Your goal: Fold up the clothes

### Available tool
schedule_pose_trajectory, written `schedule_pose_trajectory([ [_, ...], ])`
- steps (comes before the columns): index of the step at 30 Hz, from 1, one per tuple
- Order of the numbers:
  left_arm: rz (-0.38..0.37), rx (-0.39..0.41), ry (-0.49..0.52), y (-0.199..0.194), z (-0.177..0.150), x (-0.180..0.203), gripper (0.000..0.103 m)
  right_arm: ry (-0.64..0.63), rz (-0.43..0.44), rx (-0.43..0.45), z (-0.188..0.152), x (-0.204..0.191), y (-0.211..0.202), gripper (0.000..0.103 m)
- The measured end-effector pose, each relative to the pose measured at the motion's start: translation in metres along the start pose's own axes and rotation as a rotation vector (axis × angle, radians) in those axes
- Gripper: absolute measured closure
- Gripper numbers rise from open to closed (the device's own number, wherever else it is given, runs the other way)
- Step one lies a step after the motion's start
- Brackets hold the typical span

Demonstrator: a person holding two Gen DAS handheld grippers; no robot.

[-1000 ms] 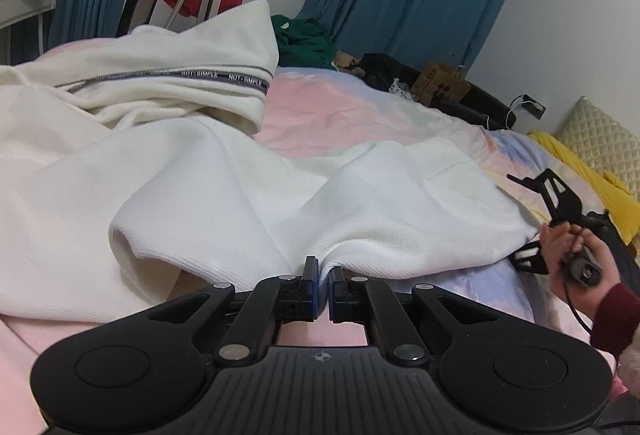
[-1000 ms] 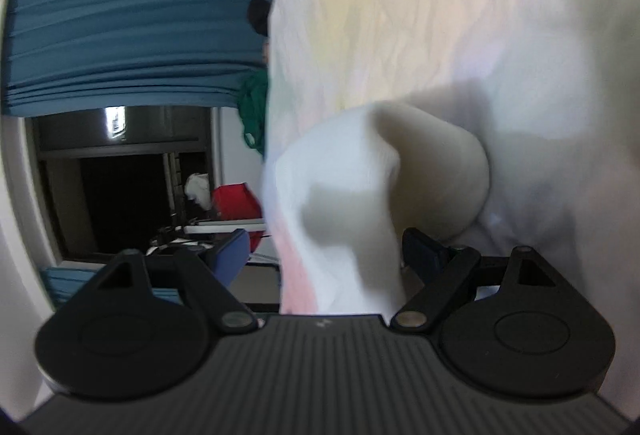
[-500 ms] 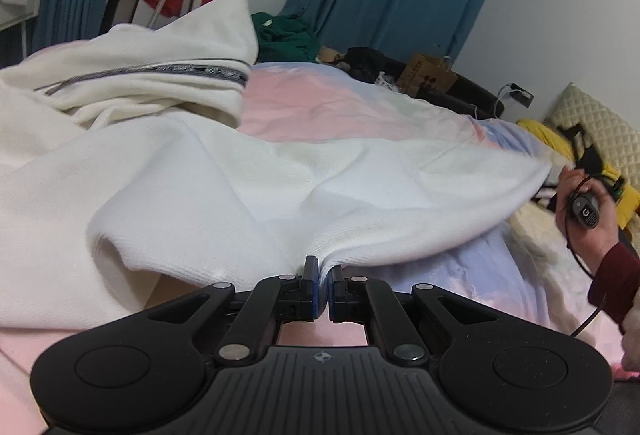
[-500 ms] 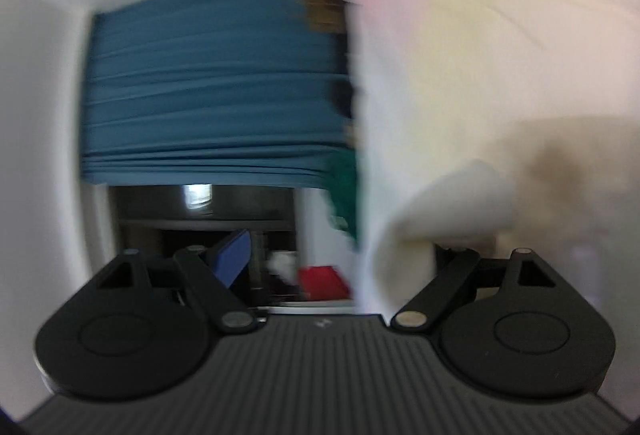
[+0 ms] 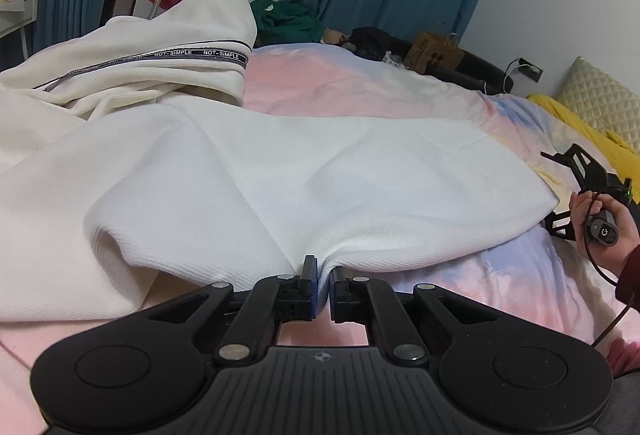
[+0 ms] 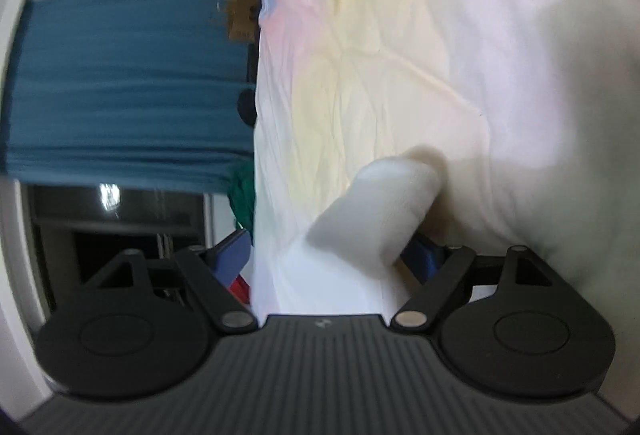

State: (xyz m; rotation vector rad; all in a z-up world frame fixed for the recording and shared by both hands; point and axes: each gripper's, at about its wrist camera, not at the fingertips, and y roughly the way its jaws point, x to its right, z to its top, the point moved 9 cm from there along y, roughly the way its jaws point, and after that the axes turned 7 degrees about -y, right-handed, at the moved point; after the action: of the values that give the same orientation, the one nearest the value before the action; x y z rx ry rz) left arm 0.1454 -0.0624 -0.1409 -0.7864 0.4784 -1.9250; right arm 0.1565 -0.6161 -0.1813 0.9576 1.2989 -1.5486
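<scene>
Hand (image 5: 604, 231) behind right claw (image 6: 332, 255), left-wrist view only

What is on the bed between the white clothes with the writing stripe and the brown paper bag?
In the left wrist view, only bare pink bedsheet lies between the white garment and the paper bag.

The white garment (image 5: 320, 171), bunched in soft folds a second ago, now lies stretched flat and taut toward the yellow pillow (image 5: 580, 123). The right gripper (image 5: 560, 191) has drawn its corner out that way, and the person's hand (image 5: 604, 231) has shifted with it.
</scene>
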Motion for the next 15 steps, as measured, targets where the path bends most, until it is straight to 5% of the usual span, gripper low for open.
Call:
schedule_pose_trajectory([
  [2,0.001,-0.002,0.0,0.001,-0.001,-0.001,0.097,-0.074,-0.039,-0.033,-0.005,-0.003,0.002,0.021],
  [7,0.0,-0.008,-0.008,0.002,-0.001,-0.002,0.097,-0.26,-0.165,-0.063,-0.011,-0.002,0.002,0.052],
  [10,-0.005,-0.008,-0.015,0.002,-0.001,-0.002,0.097,-0.227,-0.145,-0.04,-0.005,-0.003,-0.002,0.08],
  [15,-0.029,-0.002,-0.03,0.002,0.001,-0.001,0.097,-0.25,-0.058,0.064,0.007,-0.015,-0.021,0.093],
])
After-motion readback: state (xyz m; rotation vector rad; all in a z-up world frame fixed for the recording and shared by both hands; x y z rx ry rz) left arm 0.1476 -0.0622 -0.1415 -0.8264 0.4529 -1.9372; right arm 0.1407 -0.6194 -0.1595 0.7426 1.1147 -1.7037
